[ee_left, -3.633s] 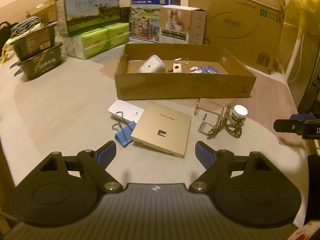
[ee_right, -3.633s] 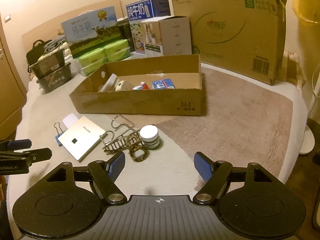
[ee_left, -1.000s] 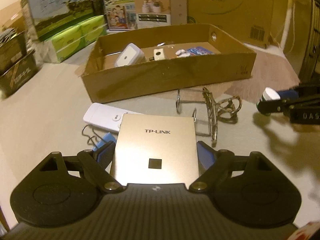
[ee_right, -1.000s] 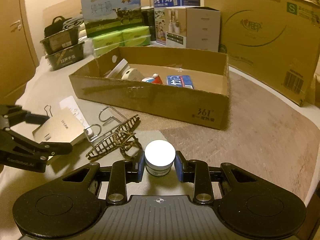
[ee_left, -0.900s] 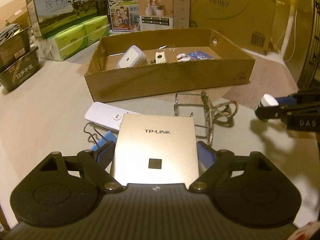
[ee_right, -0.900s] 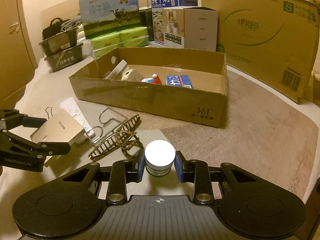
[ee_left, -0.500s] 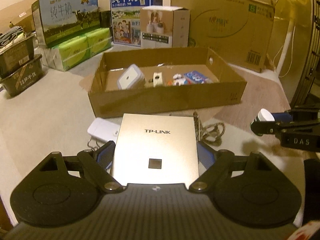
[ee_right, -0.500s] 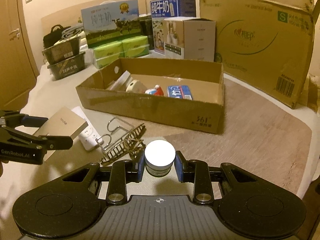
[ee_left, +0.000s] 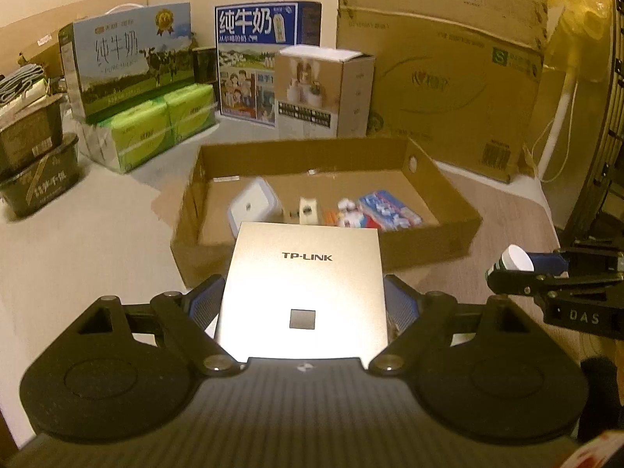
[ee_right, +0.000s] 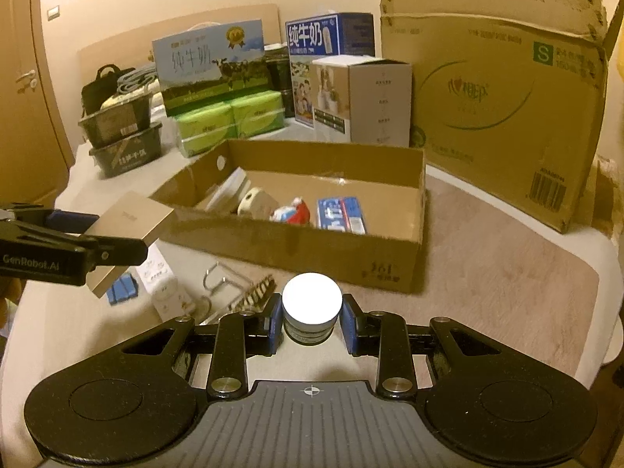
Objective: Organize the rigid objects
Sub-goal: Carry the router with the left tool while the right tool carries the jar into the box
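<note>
Cluttered tabletop [ee_left: 78, 241]: gold panel [ee_left: 304, 288] and white-lidded jar [ee_right: 312, 304] in clamped jaws.

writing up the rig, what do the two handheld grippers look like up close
Both the left gripper and right gripper are matte black linkages with silver pivot bolts, round side discs, a ribbed grey centre plate and blue ribbed pads. White lettering: GenRobot.AI on the left, DAS on the right.

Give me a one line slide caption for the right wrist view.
Right gripper holds a white-lidded jar before the open cardboard box; left gripper carries a gold panel.
</note>
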`<state>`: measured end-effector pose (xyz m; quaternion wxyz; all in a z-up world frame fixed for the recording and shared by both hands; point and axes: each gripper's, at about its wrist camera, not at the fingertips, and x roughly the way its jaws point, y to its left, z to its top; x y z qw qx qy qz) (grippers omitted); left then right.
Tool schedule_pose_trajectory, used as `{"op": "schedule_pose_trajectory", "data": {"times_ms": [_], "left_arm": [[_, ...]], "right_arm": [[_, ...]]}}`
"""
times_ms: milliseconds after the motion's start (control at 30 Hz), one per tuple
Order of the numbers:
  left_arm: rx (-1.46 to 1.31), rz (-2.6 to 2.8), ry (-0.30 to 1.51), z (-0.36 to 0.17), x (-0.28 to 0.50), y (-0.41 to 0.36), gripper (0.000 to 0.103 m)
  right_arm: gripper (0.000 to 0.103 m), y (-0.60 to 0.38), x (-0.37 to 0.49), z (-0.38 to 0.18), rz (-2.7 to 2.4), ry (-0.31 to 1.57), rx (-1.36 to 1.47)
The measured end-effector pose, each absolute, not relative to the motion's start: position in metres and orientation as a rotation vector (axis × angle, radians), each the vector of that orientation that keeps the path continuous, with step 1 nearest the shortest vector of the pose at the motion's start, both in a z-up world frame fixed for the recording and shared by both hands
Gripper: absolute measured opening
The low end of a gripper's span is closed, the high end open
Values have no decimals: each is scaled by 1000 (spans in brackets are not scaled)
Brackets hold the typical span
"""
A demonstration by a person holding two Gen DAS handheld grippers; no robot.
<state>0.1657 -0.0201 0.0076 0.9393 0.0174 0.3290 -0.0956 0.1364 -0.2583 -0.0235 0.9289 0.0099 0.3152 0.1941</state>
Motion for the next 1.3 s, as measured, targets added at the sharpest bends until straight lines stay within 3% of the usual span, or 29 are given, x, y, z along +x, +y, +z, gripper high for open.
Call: {"op": "schedule_pose_trajectory", "data": {"times_ms": [667,1300], "left_arm": [[18,-147,682,12,276,12,85],[9,-230,735,-10,370,-33,85]], "right_arm": [[32,-256,240,-5,391,622,27],[32,-257,334,-25,363,675,14]]}}
